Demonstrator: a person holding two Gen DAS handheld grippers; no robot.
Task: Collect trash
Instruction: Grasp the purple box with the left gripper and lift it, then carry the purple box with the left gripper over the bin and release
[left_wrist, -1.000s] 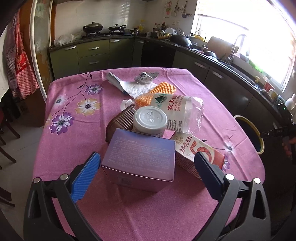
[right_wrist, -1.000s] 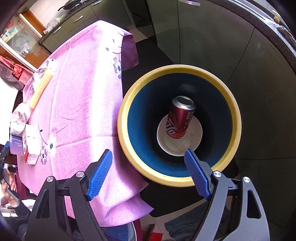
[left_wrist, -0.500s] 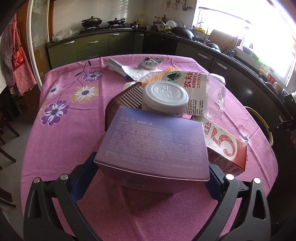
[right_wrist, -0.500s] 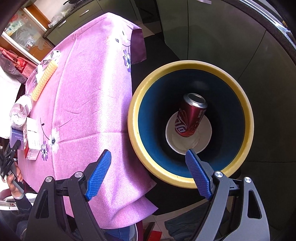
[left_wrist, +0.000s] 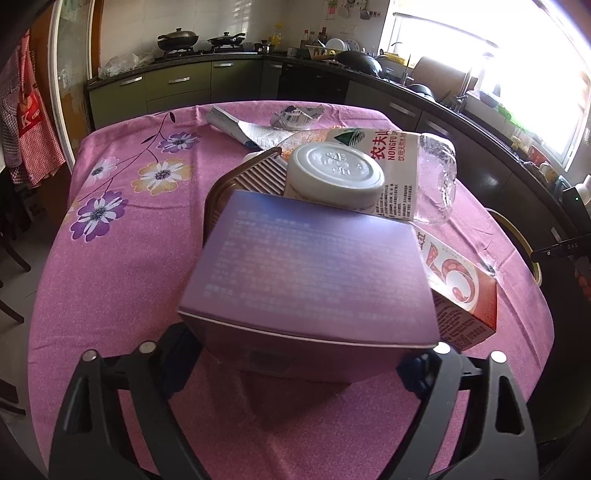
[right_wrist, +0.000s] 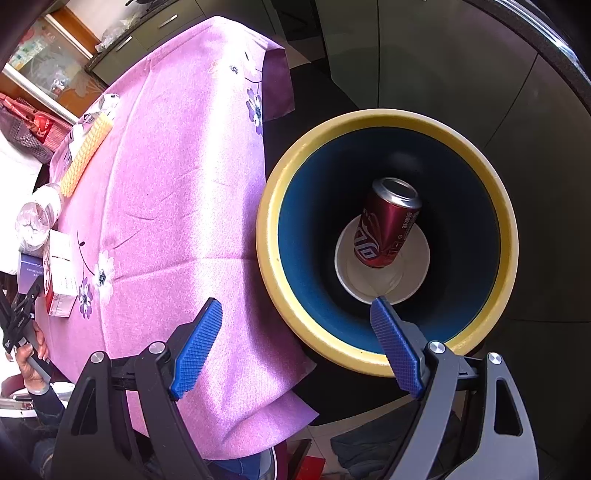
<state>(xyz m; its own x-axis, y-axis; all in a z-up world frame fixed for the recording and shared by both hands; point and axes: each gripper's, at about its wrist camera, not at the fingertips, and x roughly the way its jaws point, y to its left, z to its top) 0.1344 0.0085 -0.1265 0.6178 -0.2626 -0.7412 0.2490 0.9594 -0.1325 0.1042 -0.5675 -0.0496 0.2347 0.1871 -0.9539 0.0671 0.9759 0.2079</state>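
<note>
The left gripper (left_wrist: 295, 363) has just been closing, its jaws on either side of a purple box (left_wrist: 310, 273) with blurred, unreadable print, on the table (left_wrist: 110, 266). Whether the pads press it, I cannot tell. Behind lie a red carton (left_wrist: 461, 291) marked "5", a white-lidded jar (left_wrist: 334, 173) and a bottle (left_wrist: 417, 173) reading "NONGFU". The right gripper (right_wrist: 295, 347) hangs open and empty over a bin (right_wrist: 269, 236) holding a red can (right_wrist: 388, 232).

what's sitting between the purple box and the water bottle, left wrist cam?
In the left wrist view, a white-lidded jar stands between the purple box and the lying water bottle, beside a brown ribbed tray.
</note>
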